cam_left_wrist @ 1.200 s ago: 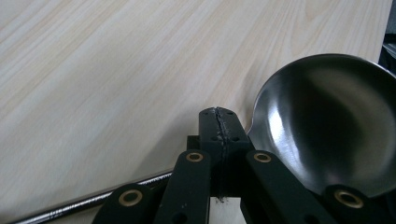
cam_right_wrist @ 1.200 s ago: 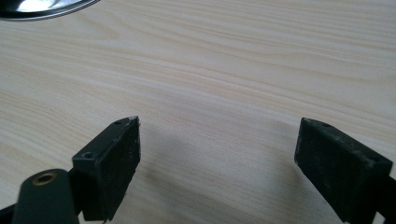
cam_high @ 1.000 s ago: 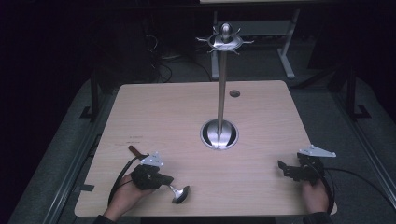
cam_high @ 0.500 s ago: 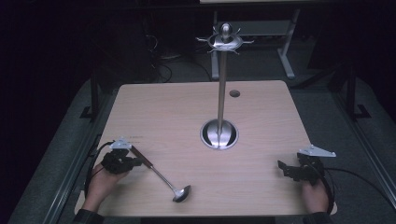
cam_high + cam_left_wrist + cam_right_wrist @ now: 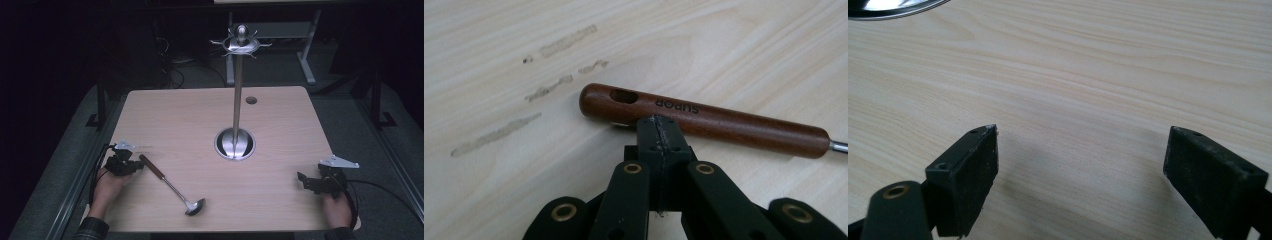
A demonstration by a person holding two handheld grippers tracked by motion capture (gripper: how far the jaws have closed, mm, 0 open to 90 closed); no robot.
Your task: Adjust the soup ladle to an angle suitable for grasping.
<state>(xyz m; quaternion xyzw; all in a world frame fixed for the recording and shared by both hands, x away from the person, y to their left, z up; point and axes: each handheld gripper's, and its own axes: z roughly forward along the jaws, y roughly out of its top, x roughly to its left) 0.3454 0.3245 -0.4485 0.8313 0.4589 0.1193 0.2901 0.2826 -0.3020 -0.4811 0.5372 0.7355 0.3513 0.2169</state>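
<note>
Table [image 5: 200, 120], centre of the high view: pale beech-coloured wood with fine parallel grain; grey smudged streaks [image 5: 544, 47] at upper left of the left gripper view. Ladle [image 5: 172, 186], lower left: reddish-brown wooden handle [image 5: 724, 122] with dark lettering, silver metal stem and bowl [image 5: 195, 206]. Stand [image 5: 238, 95], upper centre: polished silver pole and round mirror-bright base. Left gripper [image 5: 659, 131] and right gripper [image 5: 1080, 165]: matt black jaws with brass-coloured rivets; light grey top plates [image 5: 339, 162]. Floor [image 5: 360, 115]: dark grey. Sleeve [image 5: 92, 230], bottom left: dark plaid.
</note>
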